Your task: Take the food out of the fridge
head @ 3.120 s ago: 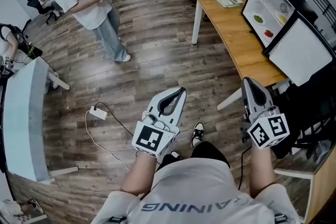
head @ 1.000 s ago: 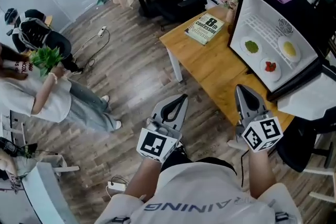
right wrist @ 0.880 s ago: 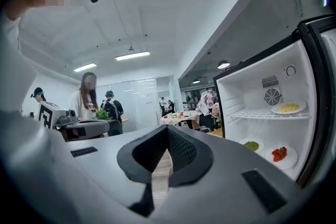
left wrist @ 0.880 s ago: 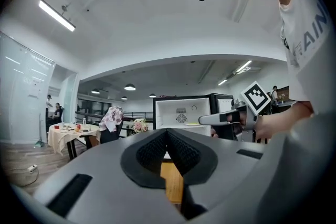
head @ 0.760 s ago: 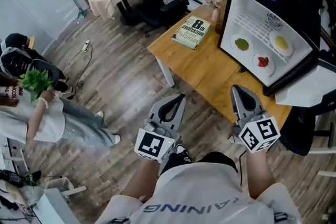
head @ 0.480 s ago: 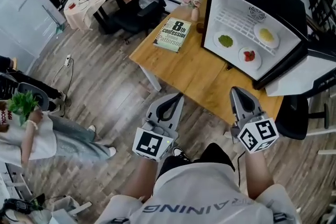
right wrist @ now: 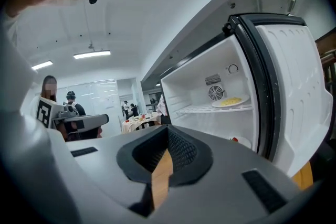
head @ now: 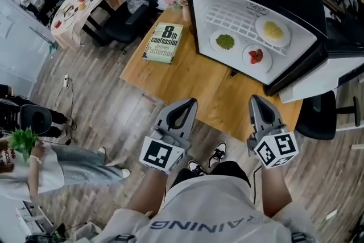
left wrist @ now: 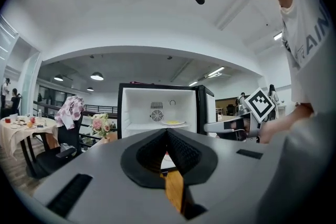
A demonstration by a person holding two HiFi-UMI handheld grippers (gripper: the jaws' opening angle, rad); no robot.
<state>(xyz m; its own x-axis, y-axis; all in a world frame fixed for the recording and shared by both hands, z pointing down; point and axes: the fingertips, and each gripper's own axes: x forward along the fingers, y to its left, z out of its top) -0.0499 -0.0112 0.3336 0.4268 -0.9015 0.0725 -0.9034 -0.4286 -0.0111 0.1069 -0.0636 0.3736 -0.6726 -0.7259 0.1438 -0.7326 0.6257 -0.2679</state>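
While the fridge [head: 296, 3] stands open at the table's [head: 190, 74] right end, three plates are counted inside in the head view: yellow food [head: 273, 30] on the shelf, green food [head: 225, 41] and red food [head: 256, 56] beneath. The left gripper [head: 189, 102] and right gripper [head: 255, 98], two in all, are held at the near edge, judged an approach. In the left gripper view, its jaws are pressed together, empty. In the right gripper view, the jaws are likewise touching, nothing between.
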